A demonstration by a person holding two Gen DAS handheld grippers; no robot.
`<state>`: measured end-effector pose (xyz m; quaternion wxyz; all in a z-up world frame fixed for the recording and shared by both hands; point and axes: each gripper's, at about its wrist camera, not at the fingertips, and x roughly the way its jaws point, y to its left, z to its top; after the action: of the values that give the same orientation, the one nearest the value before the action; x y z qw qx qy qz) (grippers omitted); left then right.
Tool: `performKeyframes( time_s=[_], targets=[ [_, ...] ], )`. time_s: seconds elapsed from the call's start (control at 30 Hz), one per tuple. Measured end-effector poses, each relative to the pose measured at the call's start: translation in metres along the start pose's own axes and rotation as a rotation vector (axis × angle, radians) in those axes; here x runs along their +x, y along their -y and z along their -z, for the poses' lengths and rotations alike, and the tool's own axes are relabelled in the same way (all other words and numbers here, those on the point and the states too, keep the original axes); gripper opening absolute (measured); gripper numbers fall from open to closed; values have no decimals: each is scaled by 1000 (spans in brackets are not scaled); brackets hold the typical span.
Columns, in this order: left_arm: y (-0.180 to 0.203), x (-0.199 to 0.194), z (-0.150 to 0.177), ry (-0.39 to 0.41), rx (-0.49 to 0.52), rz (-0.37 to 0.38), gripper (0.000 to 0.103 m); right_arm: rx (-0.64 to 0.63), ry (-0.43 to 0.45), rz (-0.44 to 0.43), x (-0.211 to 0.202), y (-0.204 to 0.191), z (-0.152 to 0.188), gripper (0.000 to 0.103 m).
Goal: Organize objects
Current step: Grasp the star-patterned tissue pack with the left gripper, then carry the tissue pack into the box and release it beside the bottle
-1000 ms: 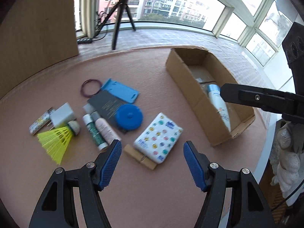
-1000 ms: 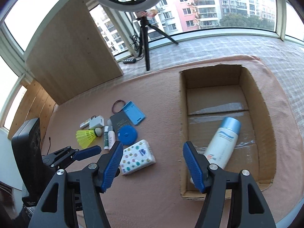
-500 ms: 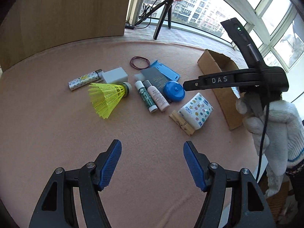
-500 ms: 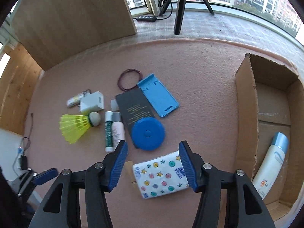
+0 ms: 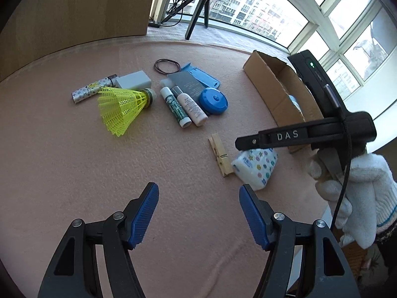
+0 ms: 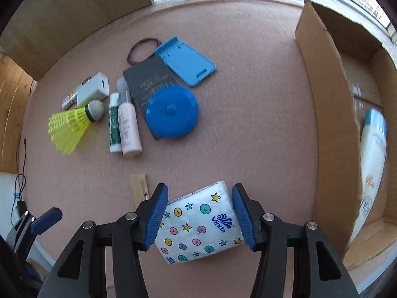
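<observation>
A white tissue pack with coloured dots and stars lies on the pink felt table. My right gripper is open, and its blue pads straddle the pack on both sides. The pack also shows in the left wrist view, partly under the right gripper's body. My left gripper is open and empty above bare felt. A cardboard box stands to the right with a white lotion bottle inside.
Loose items lie in a cluster: a blue round tape measure, a blue phone stand, a dark card, two small tubes, a yellow shuttlecock, a white charger, a hair band, a wooden clothespin.
My right gripper came down and forward from above the box until its pads straddle the tissue pack. My left gripper pulled back and left, away from the objects.
</observation>
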<state>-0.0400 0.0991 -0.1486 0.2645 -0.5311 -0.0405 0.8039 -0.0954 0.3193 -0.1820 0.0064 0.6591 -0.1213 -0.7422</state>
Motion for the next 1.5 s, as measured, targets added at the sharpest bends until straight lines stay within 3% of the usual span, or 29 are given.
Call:
performKeyframes(
  time_s=[0.13, 0.33, 0.5, 0.63, 0.77, 0.93, 1.3, 1.5],
  targets=[
    [9, 6, 6, -25, 35, 39, 70, 85, -4, -89, -4, 11, 31, 50],
    [31, 25, 13, -81, 77, 92, 70, 122, 90, -91, -26, 23, 62, 50],
    [53, 46, 16, -130, 108, 133, 69, 152, 99, -134, -28, 37, 72, 50],
    [61, 59, 17, -156, 113, 142, 59, 130, 107, -141, -30, 32, 80, 50],
    [66, 68, 20, -175, 117, 148, 48, 95, 97, -142, -25, 26, 76, 50],
    [70, 75, 20, -188, 117, 147, 42, 75, 89, -153, -20, 21, 75, 50],
    [77, 77, 17, -181, 87, 134, 42, 13, 90, -137, -19, 11, 76, 49],
    [96, 67, 10, -148, 135, 116, 42, 13, 123, -152, -35, 14, 79, 49]
  ],
)
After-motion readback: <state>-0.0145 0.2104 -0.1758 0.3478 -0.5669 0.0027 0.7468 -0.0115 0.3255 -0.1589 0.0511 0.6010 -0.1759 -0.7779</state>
